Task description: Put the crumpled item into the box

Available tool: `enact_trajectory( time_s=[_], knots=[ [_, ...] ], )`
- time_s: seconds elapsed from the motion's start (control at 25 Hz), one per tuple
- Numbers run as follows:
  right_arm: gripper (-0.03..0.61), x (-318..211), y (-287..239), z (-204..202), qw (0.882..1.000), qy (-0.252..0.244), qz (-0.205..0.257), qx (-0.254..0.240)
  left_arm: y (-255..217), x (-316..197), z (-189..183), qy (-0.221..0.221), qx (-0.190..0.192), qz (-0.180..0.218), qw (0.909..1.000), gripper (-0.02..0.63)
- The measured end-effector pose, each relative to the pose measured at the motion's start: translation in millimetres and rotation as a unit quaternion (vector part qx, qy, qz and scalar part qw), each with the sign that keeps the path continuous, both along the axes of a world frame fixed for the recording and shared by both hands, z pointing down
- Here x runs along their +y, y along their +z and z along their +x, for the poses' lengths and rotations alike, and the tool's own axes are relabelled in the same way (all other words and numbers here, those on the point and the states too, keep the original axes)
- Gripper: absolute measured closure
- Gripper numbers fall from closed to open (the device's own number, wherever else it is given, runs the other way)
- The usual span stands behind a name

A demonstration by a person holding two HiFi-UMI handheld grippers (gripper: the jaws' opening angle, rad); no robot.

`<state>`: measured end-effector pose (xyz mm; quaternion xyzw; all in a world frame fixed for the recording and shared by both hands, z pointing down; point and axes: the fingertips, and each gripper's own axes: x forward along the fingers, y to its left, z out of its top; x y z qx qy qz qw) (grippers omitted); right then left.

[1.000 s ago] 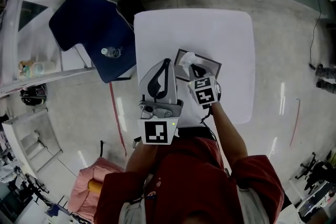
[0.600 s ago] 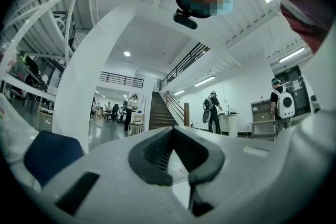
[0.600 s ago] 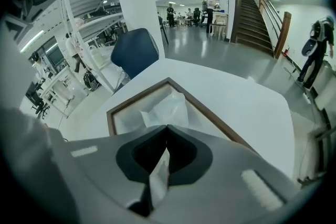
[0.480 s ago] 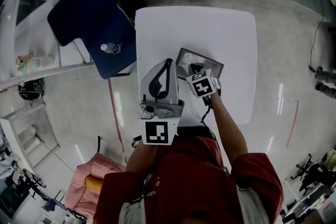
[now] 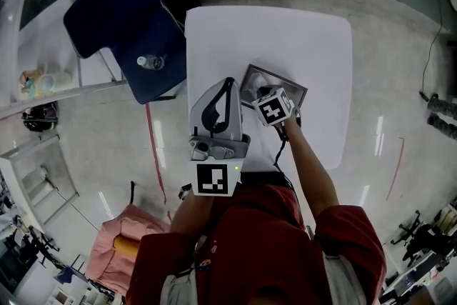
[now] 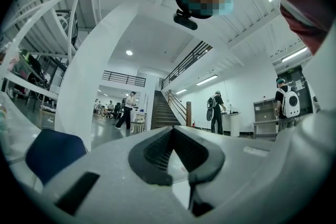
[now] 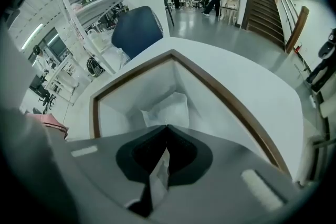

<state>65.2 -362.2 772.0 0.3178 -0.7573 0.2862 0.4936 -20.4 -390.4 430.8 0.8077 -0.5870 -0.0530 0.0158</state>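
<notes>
White and smooth, the table (image 5: 314, 46) is a square slab with rounded corners. My right forearm (image 5: 308, 169) and both tools cover part of its near edge in the head view. A dark blue chair (image 5: 118, 25) stands at its far left corner, padded, with a pale piped border.

The box (image 7: 231, 107) sits on the table, straight-sided, with a thin brown rim and plain white inner walls. Its near side is hidden behind my right gripper (image 7: 167, 127), and from the head view that tool's marker cube covers one corner.

The left gripper (image 6: 172, 131) is a bulky light grey shell held just left of the box. Its dark ribbed pads meet at the tips with nothing between them.

The right gripper hangs over the box opening, its jaws pinched on the crumpled item (image 7: 169, 107), a white, creased, papery wad. One strip is trapped between the dark pads and the rest bulges past the tips, inside the rim. I cannot tell whether it touches the box floor.

A small clear bottle (image 5: 151, 62) lies on the chair seat, too small to make out further.
</notes>
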Motion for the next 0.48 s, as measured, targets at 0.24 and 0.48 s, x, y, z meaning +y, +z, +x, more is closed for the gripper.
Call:
enact_trajectory(
  time_s=[0.24, 0.48],
  knots=[
    [0.566, -0.2, 2.5, -1.8, 1.0, 0.004, -0.009, 0.011, 2.0, 1.6, -2.2, -0.001, 0.002, 0.0, 1.0, 0.611],
    [0.538, -0.8, 2.9, -2.0, 1.0, 0.007, -0.009, 0.019, 0.4, 2.4, -3.3, 0.0, 0.007, 0.0, 1.0, 0.611]
  ],
)
